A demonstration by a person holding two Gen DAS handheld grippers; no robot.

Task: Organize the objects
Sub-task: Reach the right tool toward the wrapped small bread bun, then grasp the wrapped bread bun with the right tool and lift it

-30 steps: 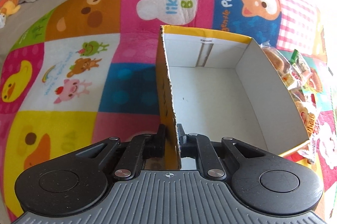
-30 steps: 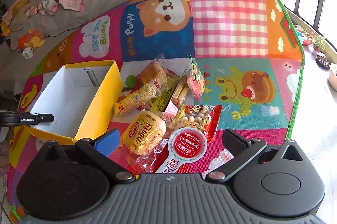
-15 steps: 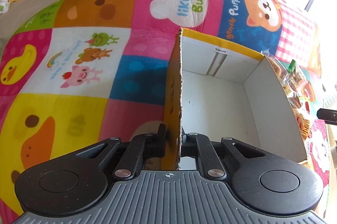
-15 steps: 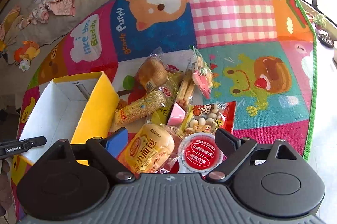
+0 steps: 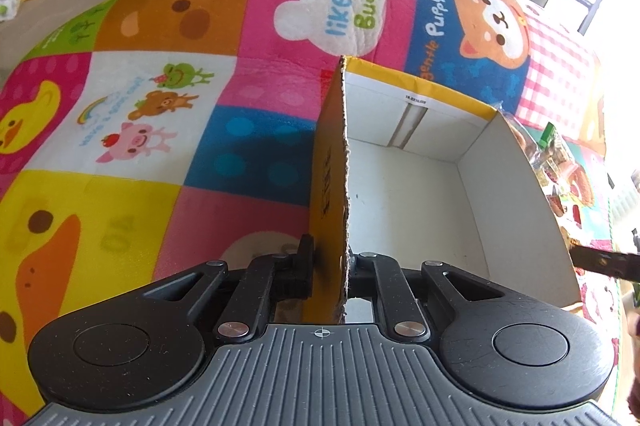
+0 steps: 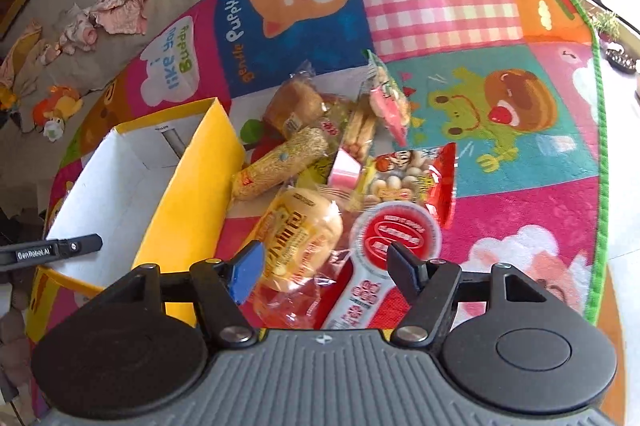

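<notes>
While the left tongs (image 5: 329, 260) are clamped on the near end of one side wall of the yellow cardboard box (image 5: 404, 182), one finger outside and one inside, the box stands open-topped on the patchwork play mat (image 5: 224, 38), its white interior bare. Right tongs (image 6: 326, 268) are spread wide and grip nothing; they hover above the snack pile lying just beside the box. Between the fingers sit a wrapped bun (image 6: 298, 238) and a round red-lidded pack (image 6: 396, 238). Beyond lie a corn-cob packet (image 6: 280, 162), a red nut bag (image 6: 416, 178) and a pink jelly cup (image 6: 344, 172).
</notes>
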